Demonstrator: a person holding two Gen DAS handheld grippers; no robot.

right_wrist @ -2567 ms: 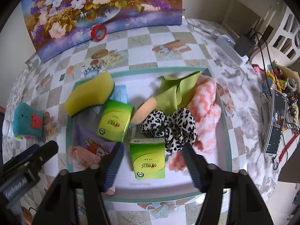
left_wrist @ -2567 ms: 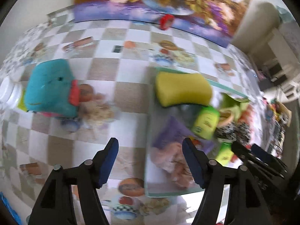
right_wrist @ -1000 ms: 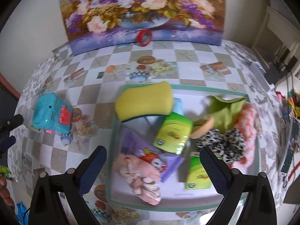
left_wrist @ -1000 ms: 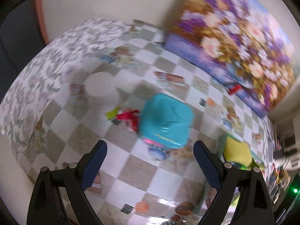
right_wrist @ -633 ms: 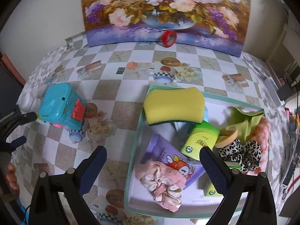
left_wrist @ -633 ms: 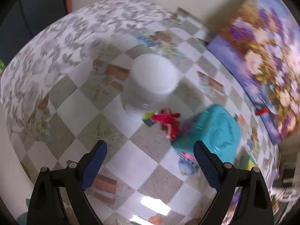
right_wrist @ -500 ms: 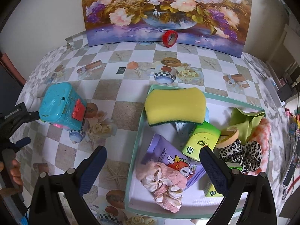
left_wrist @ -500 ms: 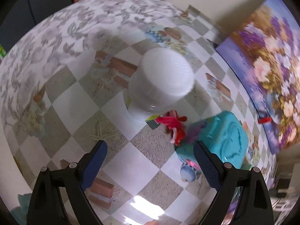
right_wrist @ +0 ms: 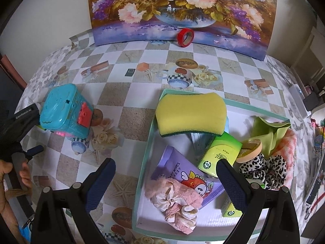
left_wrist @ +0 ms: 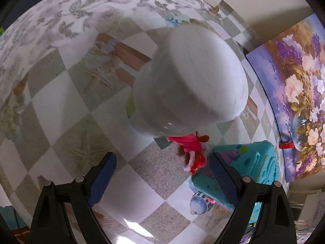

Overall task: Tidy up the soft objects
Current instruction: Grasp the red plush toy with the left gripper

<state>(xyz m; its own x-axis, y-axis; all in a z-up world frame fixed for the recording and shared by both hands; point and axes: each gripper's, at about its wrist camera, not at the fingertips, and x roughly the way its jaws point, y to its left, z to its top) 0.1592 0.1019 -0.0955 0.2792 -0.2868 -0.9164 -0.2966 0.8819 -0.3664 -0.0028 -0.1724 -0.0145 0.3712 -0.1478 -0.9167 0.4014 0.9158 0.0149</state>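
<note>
Tray (right_wrist: 144,152) on bench (right_wrist: 130,93) holds one sponge (right_wrist: 191,113), two green tissue packs (right_wrist: 220,154), one wipes pack (right_wrist: 178,170), two scrunchies: pink (right_wrist: 176,199), leopard (right_wrist: 264,168). Beside tray, well apart: one teal toy (right_wrist: 65,111), one white tub (left_wrist: 189,85), one red plush (left_wrist: 193,150) between them. Left tool (left_wrist: 162,179) wide open, empty, over bench near plush. Right tool (right_wrist: 165,181) wide open, empty, above tray.
</note>
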